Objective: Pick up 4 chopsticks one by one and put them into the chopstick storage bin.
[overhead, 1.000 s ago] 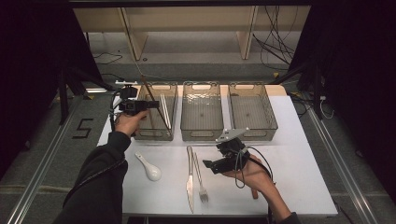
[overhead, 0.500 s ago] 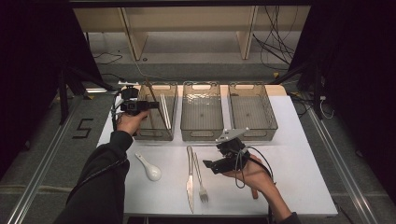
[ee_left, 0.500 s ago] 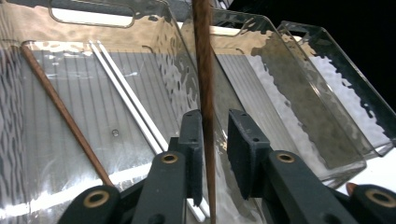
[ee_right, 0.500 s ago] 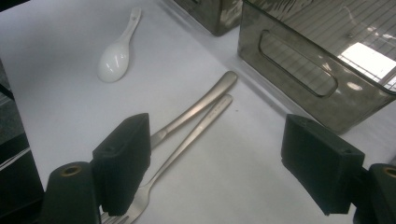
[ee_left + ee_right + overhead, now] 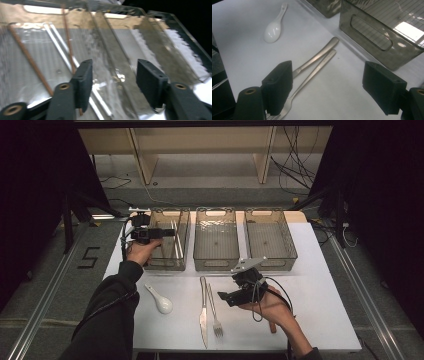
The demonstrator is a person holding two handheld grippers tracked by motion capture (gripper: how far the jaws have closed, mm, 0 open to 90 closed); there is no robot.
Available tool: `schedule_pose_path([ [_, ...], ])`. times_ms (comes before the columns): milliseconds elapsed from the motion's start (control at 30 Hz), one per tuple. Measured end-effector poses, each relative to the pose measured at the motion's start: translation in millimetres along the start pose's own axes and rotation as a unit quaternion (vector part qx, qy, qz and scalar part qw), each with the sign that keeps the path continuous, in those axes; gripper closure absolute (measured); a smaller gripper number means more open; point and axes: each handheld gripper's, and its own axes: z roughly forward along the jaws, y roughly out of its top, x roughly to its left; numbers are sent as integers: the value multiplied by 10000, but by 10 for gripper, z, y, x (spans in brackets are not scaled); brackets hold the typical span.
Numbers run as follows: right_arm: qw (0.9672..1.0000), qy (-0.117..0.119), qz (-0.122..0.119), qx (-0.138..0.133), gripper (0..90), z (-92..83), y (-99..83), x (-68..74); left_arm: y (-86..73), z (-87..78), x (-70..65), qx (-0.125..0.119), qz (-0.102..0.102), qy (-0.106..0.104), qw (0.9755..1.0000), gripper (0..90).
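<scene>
My left gripper (image 5: pixel 169 233) hovers over the left clear bin (image 5: pixel 167 264). Its jaws have just been opening, and it (image 5: pixel 113 67) stands open with nothing between the pads. Under it, on the bin's floor, lie several chopsticks (image 5: pixel 175 239), some brown (image 5: pixel 30 58) and some pale (image 5: pixel 58 47). My right gripper (image 5: pixel 223 298) is held low above the white table near the front. It (image 5: pixel 328 75) is open and empty, aimed at a metal knife (image 5: pixel 319 53) and fork (image 5: pixel 312 75) lying side by side.
Two more clear bins, a middle one (image 5: pixel 216 264) and a right one (image 5: pixel 273 264), stand in the row. A white ceramic spoon (image 5: pixel 160 301) lies on the table (image 5: pixel 320 310) left of the knife (image 5: pixel 203 312) and fork (image 5: pixel 214 312). Cables trail beyond the table's far edge.
The left gripper's jaws have spread apart over the left bin, while the hand has barely shifted. The right gripper has stayed where it was.
</scene>
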Motion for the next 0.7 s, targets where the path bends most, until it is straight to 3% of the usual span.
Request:
schedule_pose_path([
  [100,10000,-17,33,45,252,3,0,-5,-52,-67,-100,25,199,-110,9997,357],
  [267,9996,-172,116,174,255,7,-9,-36,-224,-246,-254,-195,415,-379,9982,277],
  [433,9981,-384,264,396,256,0,-26,-97,-493,-411,-380,-272,681,-546,9958,252],
  [533,9971,-449,342,511,257,-8,-42,-139,-608,-509,-415,-417,711,-626,9946,247],
  [700,9958,-565,383,617,257,-17,-59,-175,-659,-604,-502,-538,881,-686,9923,234],
])
